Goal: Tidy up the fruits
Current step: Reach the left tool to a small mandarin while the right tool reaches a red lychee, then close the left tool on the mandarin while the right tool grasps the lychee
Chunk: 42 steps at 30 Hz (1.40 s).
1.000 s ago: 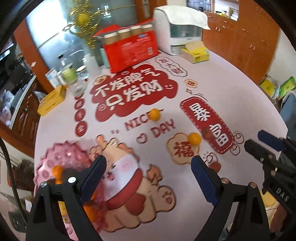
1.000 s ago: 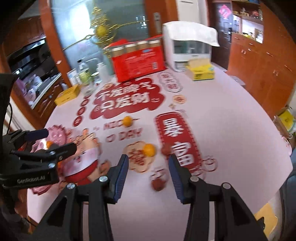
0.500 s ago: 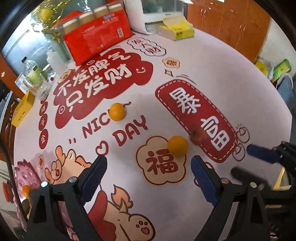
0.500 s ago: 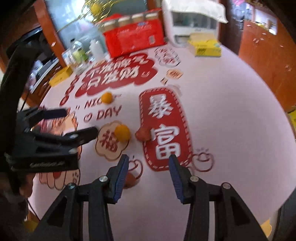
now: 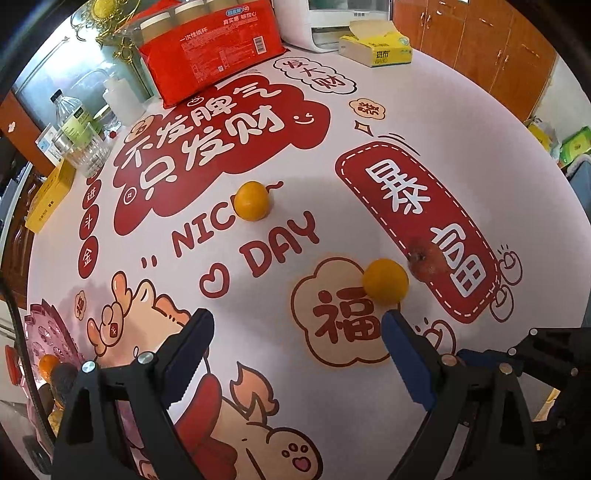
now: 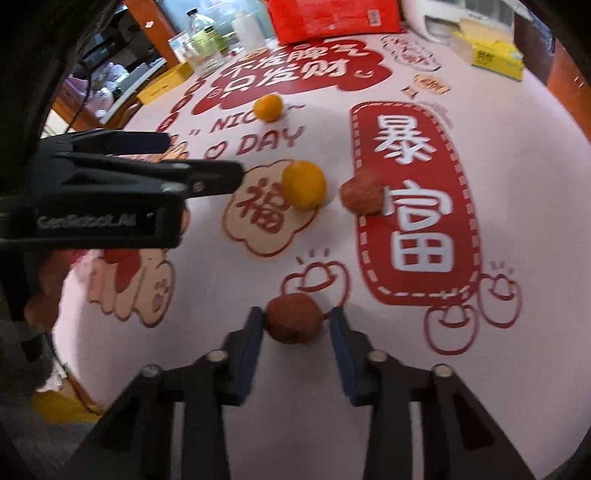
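Note:
My right gripper (image 6: 295, 319) points down at the table, its jaws closing around a small reddish-brown fruit (image 6: 293, 323); both blue pads touch its sides. A second reddish fruit (image 6: 362, 192) lies on the red banner print, with an orange (image 6: 304, 184) just left of it and another orange (image 6: 268, 107) farther back. My left gripper (image 5: 297, 321) hangs open above the printed cloth with nothing between its fingers. The near orange (image 5: 386, 282) sits just beyond its right fingertip. A pink tray (image 5: 44, 332) at the far left holds an orange (image 5: 48, 363).
At the back of the table stand a red pack of paper cups (image 5: 214, 48), a yellow tissue box (image 5: 376, 48), a white appliance (image 5: 332, 22), bottles and a glass (image 5: 81, 147), and a yellow box (image 5: 50, 195). Wooden cabinets line the right side.
Both grippers have sunk toward the table and tipped downward. The right jaws have narrowed onto the reddish-brown fruit, which earlier lay loose ahead of them. The left jaws stayed wide.

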Each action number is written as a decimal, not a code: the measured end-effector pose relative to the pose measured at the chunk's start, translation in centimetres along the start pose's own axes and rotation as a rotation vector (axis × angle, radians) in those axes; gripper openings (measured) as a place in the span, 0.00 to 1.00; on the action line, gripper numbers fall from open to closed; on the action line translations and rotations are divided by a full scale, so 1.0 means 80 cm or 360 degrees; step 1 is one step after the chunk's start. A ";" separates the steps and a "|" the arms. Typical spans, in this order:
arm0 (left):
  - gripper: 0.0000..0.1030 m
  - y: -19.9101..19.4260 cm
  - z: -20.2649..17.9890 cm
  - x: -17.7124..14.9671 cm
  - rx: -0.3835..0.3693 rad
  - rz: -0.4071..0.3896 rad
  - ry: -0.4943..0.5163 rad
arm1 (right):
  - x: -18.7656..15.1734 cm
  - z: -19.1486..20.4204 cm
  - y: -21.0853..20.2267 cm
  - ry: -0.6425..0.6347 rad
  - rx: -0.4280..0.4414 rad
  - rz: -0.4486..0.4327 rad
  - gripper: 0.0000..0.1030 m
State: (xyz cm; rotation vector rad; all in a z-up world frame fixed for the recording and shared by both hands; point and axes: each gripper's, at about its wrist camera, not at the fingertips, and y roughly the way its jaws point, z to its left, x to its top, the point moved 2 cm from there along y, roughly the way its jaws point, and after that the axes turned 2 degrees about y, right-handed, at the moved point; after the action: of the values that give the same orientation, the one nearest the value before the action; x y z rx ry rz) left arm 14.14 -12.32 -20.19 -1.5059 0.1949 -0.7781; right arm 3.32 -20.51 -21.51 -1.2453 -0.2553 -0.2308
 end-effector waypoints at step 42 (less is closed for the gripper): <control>0.29 0.030 -0.034 0.016 -0.0400 0.0004 -0.0070 | 0.028 -0.076 -0.040 0.0313 -0.0096 -0.0210 0.29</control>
State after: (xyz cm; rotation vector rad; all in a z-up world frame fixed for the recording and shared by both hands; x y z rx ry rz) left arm 14.33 -15.50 -22.24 -1.7577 0.2693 -0.7375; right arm 4.87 -27.35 -19.75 -1.2571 -0.1612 -0.4749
